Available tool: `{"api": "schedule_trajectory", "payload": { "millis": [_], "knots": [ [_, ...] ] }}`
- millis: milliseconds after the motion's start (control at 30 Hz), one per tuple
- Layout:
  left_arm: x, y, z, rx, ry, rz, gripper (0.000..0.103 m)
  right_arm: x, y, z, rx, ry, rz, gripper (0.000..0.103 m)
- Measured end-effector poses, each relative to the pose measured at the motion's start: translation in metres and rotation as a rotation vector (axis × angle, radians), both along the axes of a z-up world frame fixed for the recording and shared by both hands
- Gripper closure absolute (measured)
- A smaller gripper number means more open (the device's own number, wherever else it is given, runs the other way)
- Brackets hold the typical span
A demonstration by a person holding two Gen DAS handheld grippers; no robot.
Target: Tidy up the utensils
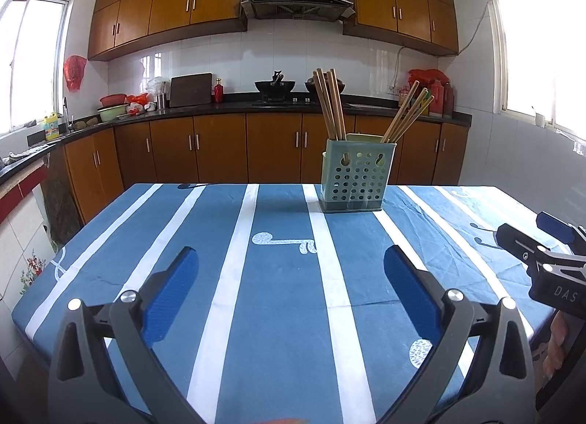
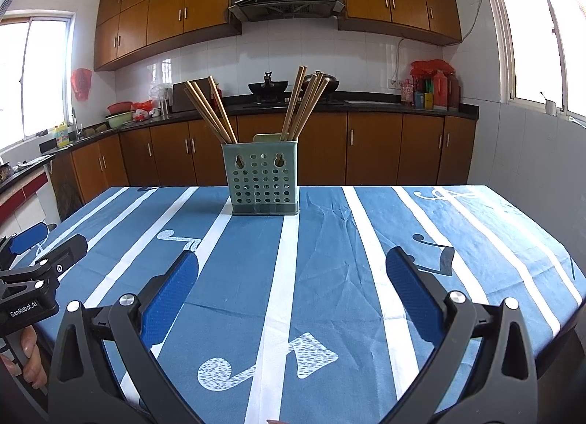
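Upright at the table's far edge, the green holder [image 2: 260, 179] carries chopsticks [image 2: 216, 110] in two leaning bunches. Left gripper [image 1: 289, 259] and right gripper [image 2: 291, 259] hover low, spread wide, empty, above the blue striped tablecloth [image 2: 322, 240]; kitchen cabinets [image 2: 373, 147] stand behind.

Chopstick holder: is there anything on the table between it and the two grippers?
Nothing visible. Only bare tablecloth lies between the right gripper and the holder, and likewise ahead of the left gripper. Both grippers are open.
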State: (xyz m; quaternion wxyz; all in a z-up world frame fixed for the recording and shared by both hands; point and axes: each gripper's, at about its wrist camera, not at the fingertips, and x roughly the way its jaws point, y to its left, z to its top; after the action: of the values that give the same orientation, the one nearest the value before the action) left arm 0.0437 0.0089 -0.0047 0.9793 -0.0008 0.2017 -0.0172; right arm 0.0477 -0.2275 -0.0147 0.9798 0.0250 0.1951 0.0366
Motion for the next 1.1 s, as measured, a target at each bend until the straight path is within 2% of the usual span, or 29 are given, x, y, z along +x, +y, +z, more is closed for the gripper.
{"api": "schedule_trajectory", "payload": {
  "millis": [1100],
  "knots": [
    [-0.0003,-0.0016,0.0008,-0.002,0.007,-0.004,0.004,-0.0001,0.0004,0.0033,0.006,0.004,0.001,0.002]
  ]
}}
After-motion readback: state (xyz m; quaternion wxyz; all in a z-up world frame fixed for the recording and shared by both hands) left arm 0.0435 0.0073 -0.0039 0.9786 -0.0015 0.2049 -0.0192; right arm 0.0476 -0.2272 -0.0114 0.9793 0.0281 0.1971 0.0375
